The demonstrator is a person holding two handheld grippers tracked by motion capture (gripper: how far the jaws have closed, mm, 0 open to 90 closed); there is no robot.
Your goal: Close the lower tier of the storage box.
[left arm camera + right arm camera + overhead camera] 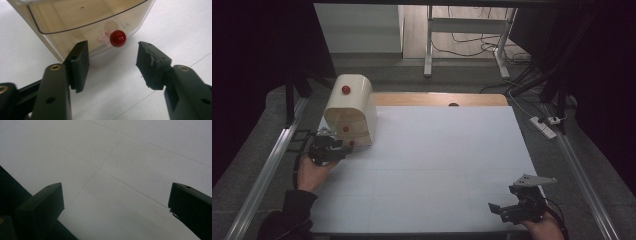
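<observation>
A cream, round-topped drawer box (354, 102) stands at the far left of the white table (437, 155), with red ball knobs on its front, one up top (346, 89) and two lower down. My left gripper (343, 145) sits at the lowest knob. In the left gripper view the red knob (118, 38) on the translucent drawer front (75, 22) lies just beyond the tips, and the left gripper (113, 50) is open with its pads off the knob. My right gripper (499, 210) rests near the table's front right corner. It (116, 187) is open over bare white surface.
A wooden strip (437, 99) runs along the table's far edge. Metal rails (267, 170) flank both sides. A power strip (544, 125) and cables lie on the floor to the right, and a desk frame (428, 45) stands behind.
</observation>
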